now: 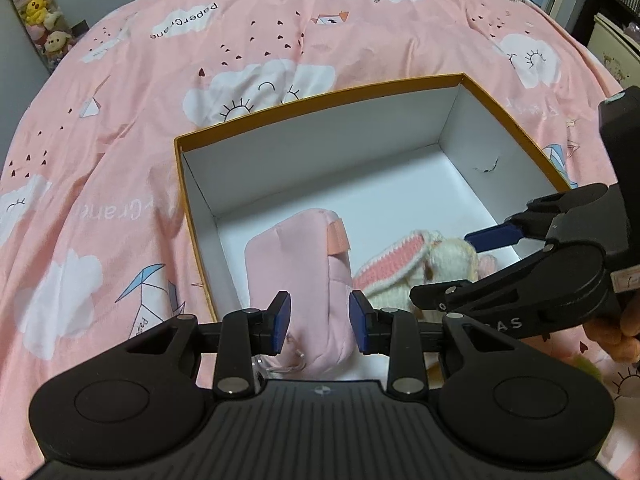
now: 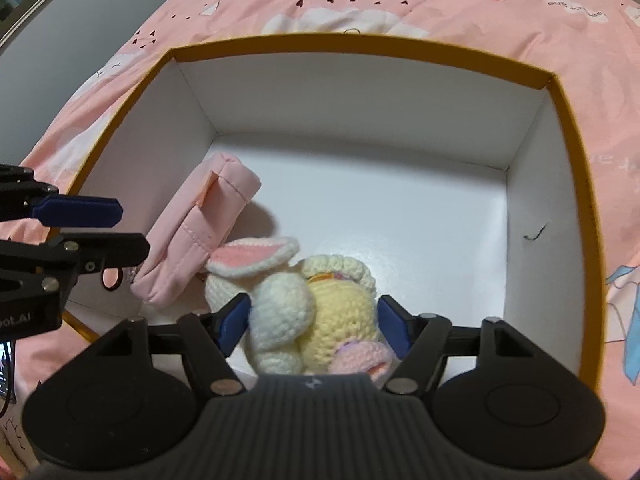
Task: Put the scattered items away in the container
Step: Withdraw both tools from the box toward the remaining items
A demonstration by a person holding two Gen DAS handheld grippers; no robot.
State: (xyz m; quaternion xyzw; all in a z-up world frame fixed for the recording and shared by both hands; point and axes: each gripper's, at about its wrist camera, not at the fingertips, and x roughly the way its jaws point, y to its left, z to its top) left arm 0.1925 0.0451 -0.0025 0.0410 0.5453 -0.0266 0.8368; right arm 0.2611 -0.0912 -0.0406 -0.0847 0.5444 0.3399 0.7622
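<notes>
**Straddling two soft items inside the orange-rimmed box**

Left gripper: blue pads stood apart on either side of the pink pouch, a visible gap at each pad; released, not gripping. The pouch lay inside the box, toward its left wall, with an orange tab near its top edge.

Right gripper: blue pads flanked the crocheted bunny at its white arm and yellow body; whether they pressed it I could not tell. The bunny sat on the white box floor just beside the pouch, one pink-lined ear touching it.

Box: white inside, orange rim, a small dark mark on its right wall. It rested on a pink bedsheet printed with clouds, paper cranes and the words "PaperCrane". Stuffed toys stood at far left.
</notes>
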